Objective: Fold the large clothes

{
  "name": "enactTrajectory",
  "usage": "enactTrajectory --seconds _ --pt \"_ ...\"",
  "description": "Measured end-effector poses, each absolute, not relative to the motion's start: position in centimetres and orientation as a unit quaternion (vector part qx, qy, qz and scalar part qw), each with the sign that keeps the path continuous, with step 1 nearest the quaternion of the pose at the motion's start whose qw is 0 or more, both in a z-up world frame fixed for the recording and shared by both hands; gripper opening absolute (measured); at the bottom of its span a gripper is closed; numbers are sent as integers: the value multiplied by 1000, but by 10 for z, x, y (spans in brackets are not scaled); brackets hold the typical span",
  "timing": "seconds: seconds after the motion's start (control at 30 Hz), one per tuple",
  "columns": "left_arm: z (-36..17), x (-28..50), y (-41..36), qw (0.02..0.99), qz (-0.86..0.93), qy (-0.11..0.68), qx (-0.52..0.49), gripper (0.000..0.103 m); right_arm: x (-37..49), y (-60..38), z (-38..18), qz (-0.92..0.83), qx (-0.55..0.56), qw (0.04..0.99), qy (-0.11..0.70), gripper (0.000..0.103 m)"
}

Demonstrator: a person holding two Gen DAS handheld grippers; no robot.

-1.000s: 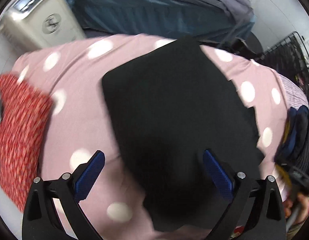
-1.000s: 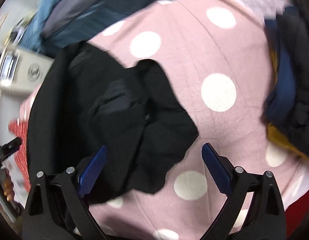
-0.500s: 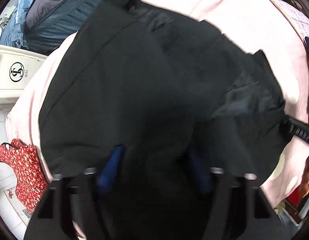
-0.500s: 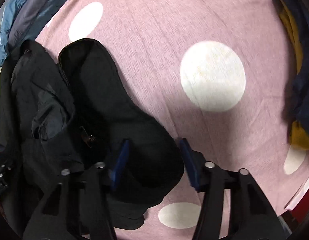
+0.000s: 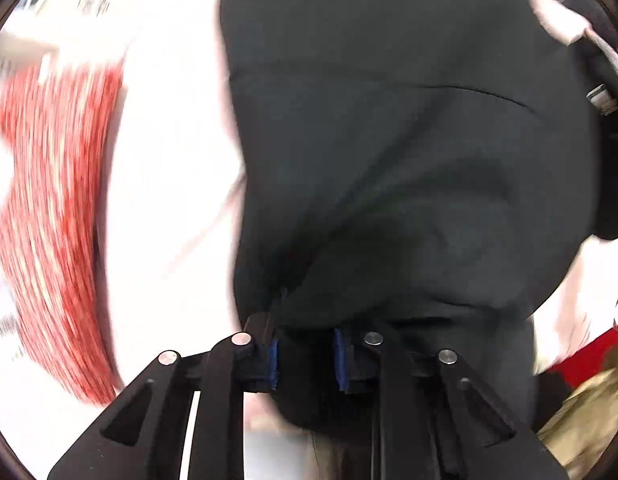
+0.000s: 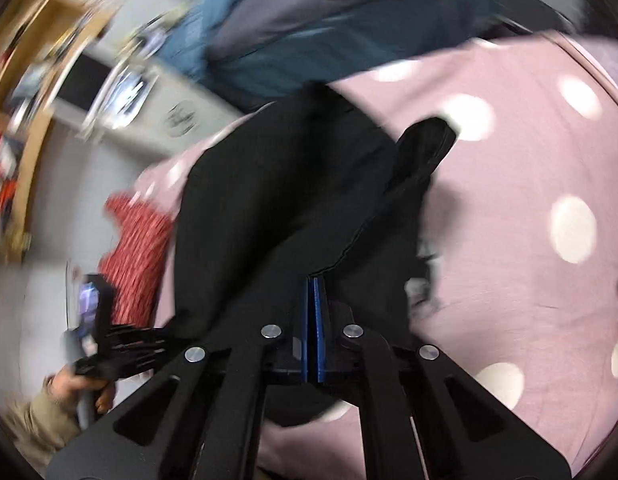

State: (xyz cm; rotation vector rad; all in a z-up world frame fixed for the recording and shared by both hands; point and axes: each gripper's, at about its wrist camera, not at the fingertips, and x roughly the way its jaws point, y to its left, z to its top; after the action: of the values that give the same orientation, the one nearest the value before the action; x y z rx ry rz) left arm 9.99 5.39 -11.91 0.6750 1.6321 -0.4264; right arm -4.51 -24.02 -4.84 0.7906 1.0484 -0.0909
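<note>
A large black garment point(image 5: 389, 140) lies on a pink bedsheet with white dots point(image 6: 509, 184). In the left wrist view my left gripper point(image 5: 307, 320) has its jaws closing, and a bunched edge of the black cloth is pinched between the blue pads point(image 5: 274, 354). In the right wrist view my right gripper point(image 6: 313, 284) is shut on another edge of the black garment point(image 6: 269, 200), which rises from the bed towards it. The left gripper point(image 6: 157, 334) shows at the lower left there, held in a person's hand point(image 6: 69, 388). Both views are motion-blurred.
A red patterned garment point(image 6: 137, 232) lies at the bed's left edge point(image 5: 49, 200). Blue and grey bedding point(image 6: 329, 12) is heaped at the far end. A white appliance point(image 6: 177, 112) stands beside the bed. A tan sleeve point(image 5: 581, 420) shows at the lower right.
Both grippers went from wide open to pinching the black garment. The left one dropped onto its near edge. The right one took the cloth and tilted up, lifting the edge off the sheet.
</note>
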Motion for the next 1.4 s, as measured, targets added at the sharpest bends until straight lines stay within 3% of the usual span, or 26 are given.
enactTrajectory --seconds 0.2,0.33,0.37,0.4,0.43,0.47,0.53,0.6,0.8,0.83,1.0,1.1,1.17,1.2,1.23,1.3,1.4 --pt "-182 47 151 562 -109 785 236 3 -80 -163 -64 12 356 761 543 3" --pt "-147 41 159 637 -112 737 198 5 -99 -144 -73 -4 358 749 558 3" --pt "-127 46 150 670 -125 705 195 16 -103 -149 -75 -11 362 750 553 3" --pt "-110 49 140 696 -138 676 200 43 -106 -151 -77 -17 365 750 551 3" --pt "-85 54 123 733 -159 627 212 64 -112 -151 -76 -27 368 751 547 3" --pt "-61 57 103 765 -185 576 220 99 -112 -151 -73 -35 368 753 544 3" --pt "-33 59 65 795 -246 507 224 97 -115 -155 -69 -47 367 756 540 3" --pt "-26 60 10 782 -296 489 248 97 -122 -157 -67 -57 378 756 532 3" --pt "-82 60 -121 720 -357 472 363 93 -142 -159 -51 -90 373 765 517 3" --pt "-102 62 -138 707 -346 483 384 88 -147 -161 -49 -95 374 766 513 3" --pt "-133 54 -133 693 -310 518 394 18 -179 -174 -49 -139 404 755 497 3" --pt "-111 51 -107 697 -318 528 367 9 -193 -186 -63 -156 449 729 492 4" --pt "-101 46 -87 699 -319 535 352 6 -198 -195 -80 -173 485 699 497 10" --pt "-96 41 -67 700 -316 540 346 6 -199 -199 -89 -183 500 683 500 18" --pt "-91 43 -45 700 -313 545 339 6 -199 -203 -97 -193 511 669 503 36" --pt "-82 32 -7 703 -306 552 328 6 -197 -210 -105 -210 524 655 503 60" --pt "-86 25 44 703 -281 576 308 5 -189 -216 -115 -220 522 646 512 64"
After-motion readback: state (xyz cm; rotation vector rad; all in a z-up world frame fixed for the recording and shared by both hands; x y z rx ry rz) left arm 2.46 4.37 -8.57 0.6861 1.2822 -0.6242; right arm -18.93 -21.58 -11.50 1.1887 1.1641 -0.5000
